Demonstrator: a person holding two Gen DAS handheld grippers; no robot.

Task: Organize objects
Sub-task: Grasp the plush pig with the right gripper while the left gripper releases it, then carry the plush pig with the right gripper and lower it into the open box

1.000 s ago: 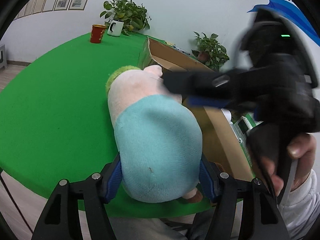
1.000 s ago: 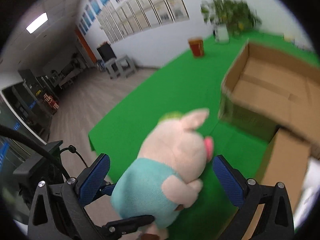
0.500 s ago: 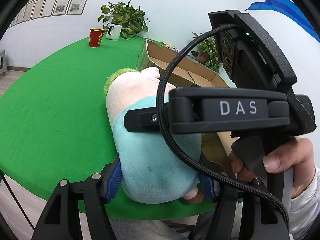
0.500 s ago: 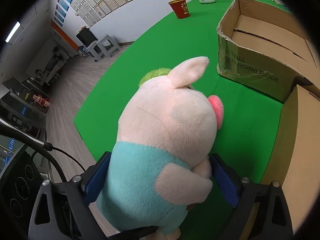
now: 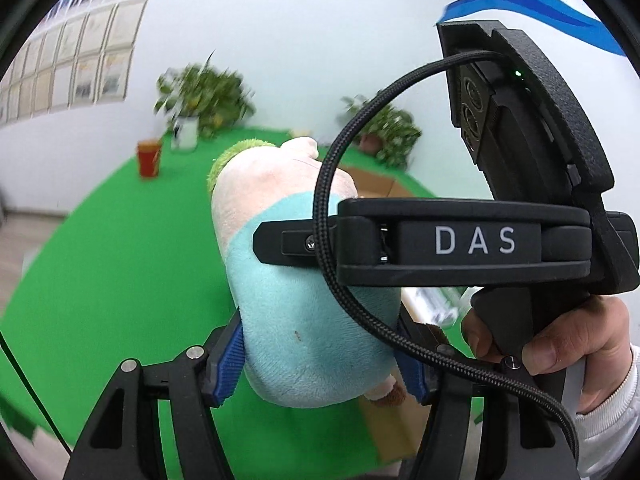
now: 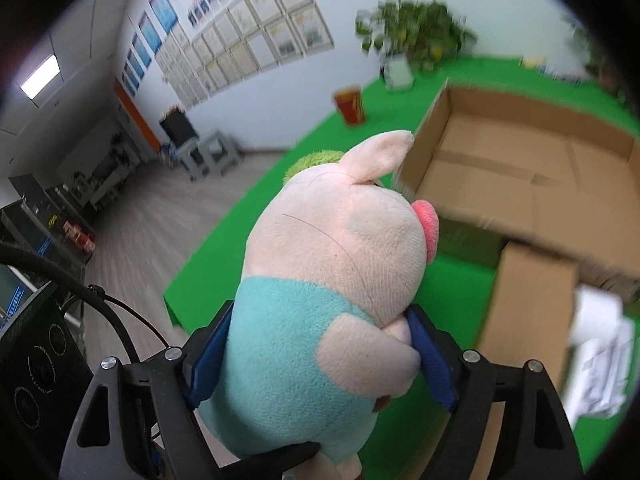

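Note:
A plush pig (image 5: 296,320) with a pink head, teal body and green tuft is held in the air above the green table. My left gripper (image 5: 320,356) is shut on its teal body. My right gripper (image 6: 320,356) is shut on the same pig (image 6: 332,280) from the other side, its blue pads pressing the body. In the left wrist view the black right gripper unit (image 5: 472,240) marked DAS crosses in front of the pig. An open empty cardboard box (image 6: 520,168) lies just beyond the pig's snout.
A red cup (image 6: 350,104) and a white potted plant (image 6: 400,68) stand at the table's far edge. A second cardboard box (image 6: 528,312) with white papers (image 6: 600,364) beside it sits at the right. The green table (image 5: 100,280) edge drops to the floor at left.
My right gripper closed on the pig from open. Both grippers then lifted the pig off the table and toward the open box.

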